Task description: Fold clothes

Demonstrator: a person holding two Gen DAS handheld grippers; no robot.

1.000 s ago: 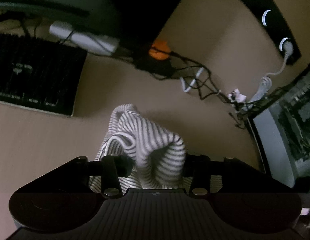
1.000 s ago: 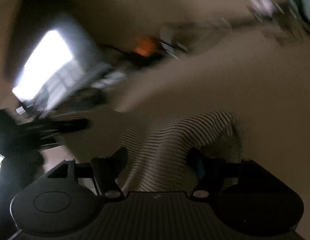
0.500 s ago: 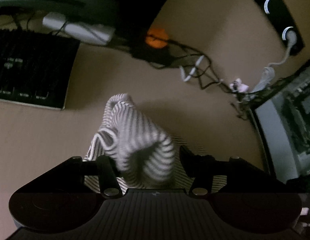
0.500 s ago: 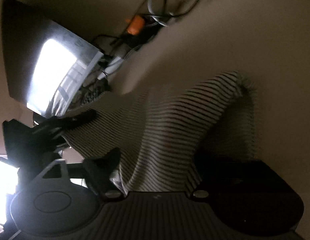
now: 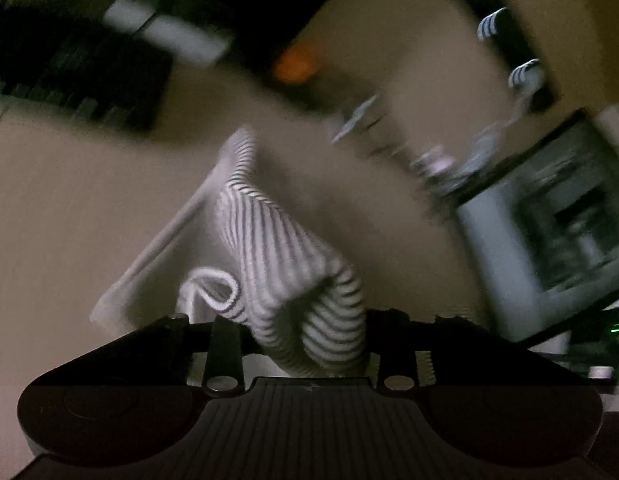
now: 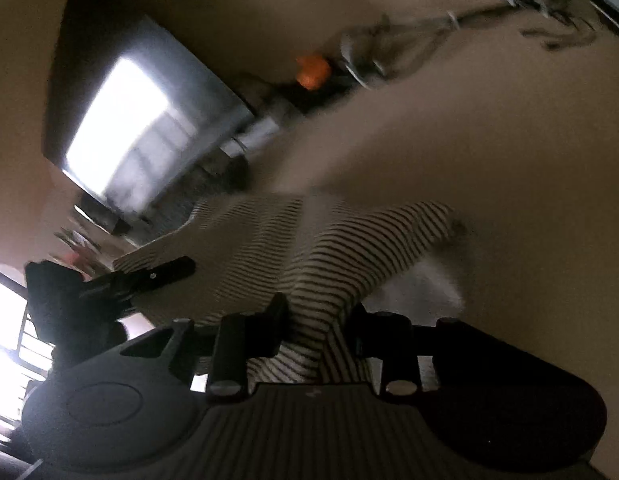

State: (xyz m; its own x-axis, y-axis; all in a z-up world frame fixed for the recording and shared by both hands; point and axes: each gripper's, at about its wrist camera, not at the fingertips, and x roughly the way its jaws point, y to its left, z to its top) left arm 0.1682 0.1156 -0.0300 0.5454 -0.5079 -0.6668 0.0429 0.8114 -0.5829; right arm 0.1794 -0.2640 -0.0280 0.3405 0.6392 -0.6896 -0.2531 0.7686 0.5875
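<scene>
**Q:** What do your two tongs have hold of?

**A:** Both grip one striped garment [image 5: 269, 248], white with thin dark stripes. My left gripper [image 5: 305, 332] is clenched on a bunched, rolled edge of it. My right gripper [image 6: 321, 320] is pinched on another part, where the cloth narrows into the jaws.

**Q:** Where is the garment?

**A:** Above and partly on a tan tabletop [image 5: 69, 200]. In the right wrist view it stretches like a sheet from my right tongs across to the left gripper [image 6: 149, 276], with a sleeve-like end [image 6: 425, 220] trailing toward the table. Both views are blurred.

**Q:** What else is nearby?

**A:** A dark keyboard [image 5: 77, 76], a lit monitor [image 6: 129, 128], something orange [image 6: 311, 72] and tangled cables [image 6: 541, 12] at the far edge.

**Q:** Which folding step is this?

**A:** I judge I am carrying the cloth stretched between both hands, either spreading it or bringing one part over another. I cannot tell which. Next, the cloth needs even tension, and the trailing end kept from dragging crooked.
</scene>
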